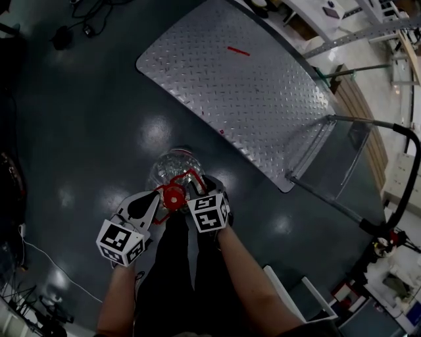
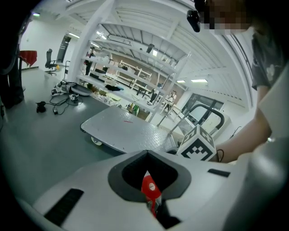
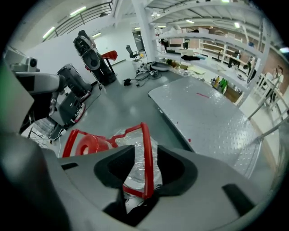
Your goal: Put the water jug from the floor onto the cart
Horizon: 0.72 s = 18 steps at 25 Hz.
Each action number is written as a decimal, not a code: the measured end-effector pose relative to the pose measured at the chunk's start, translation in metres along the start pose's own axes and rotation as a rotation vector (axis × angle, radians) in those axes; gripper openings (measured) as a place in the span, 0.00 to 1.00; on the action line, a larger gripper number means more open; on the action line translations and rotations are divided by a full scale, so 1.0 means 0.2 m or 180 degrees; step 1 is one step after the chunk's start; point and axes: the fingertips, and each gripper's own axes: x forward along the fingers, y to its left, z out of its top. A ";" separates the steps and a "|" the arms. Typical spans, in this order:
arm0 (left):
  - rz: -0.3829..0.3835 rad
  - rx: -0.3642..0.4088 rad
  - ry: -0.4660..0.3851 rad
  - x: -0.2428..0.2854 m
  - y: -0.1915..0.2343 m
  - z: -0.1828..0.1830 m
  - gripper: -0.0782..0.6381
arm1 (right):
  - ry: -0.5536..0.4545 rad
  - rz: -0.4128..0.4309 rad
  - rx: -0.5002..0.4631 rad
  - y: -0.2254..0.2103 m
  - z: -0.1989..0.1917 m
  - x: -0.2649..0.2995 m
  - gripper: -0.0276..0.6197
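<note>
Water jug [image 1: 168, 168] — left tongs [image 1: 160, 195] pinching handle [image 3: 145, 158], right tongs [image 1: 199, 187] spread

The dark grey floor [image 1: 79, 118] is glossy and shows pale patches of reflected light. Black cables [image 2: 58, 97] lie tangled on it towards the far side. White shelving racks [image 2: 131, 76] line the back of the room under white beams, strip lights [image 3: 79, 11] run overhead, and an office chair [image 2: 50, 61] stands far off.
</note>
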 end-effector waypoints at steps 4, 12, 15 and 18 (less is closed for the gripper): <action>-0.0016 0.0017 0.0026 0.01 0.02 -0.01 0.12 | 0.0109 -0.0158 -0.0047 -0.03 -0.01 0.03 0.20; 0.0001 0.0010 0.0022 -0.02 0.05 -0.01 0.12 | 0.0187 -0.0215 -0.0139 -0.02 -0.01 0.03 0.10; 0.0006 0.0001 0.0021 -0.03 0.05 -0.02 0.12 | 0.0162 -0.0189 -0.0239 0.00 0.00 0.01 0.10; 0.0004 0.0009 0.0008 -0.04 0.04 -0.02 0.12 | 0.0133 -0.0152 -0.0270 0.03 -0.01 -0.02 0.10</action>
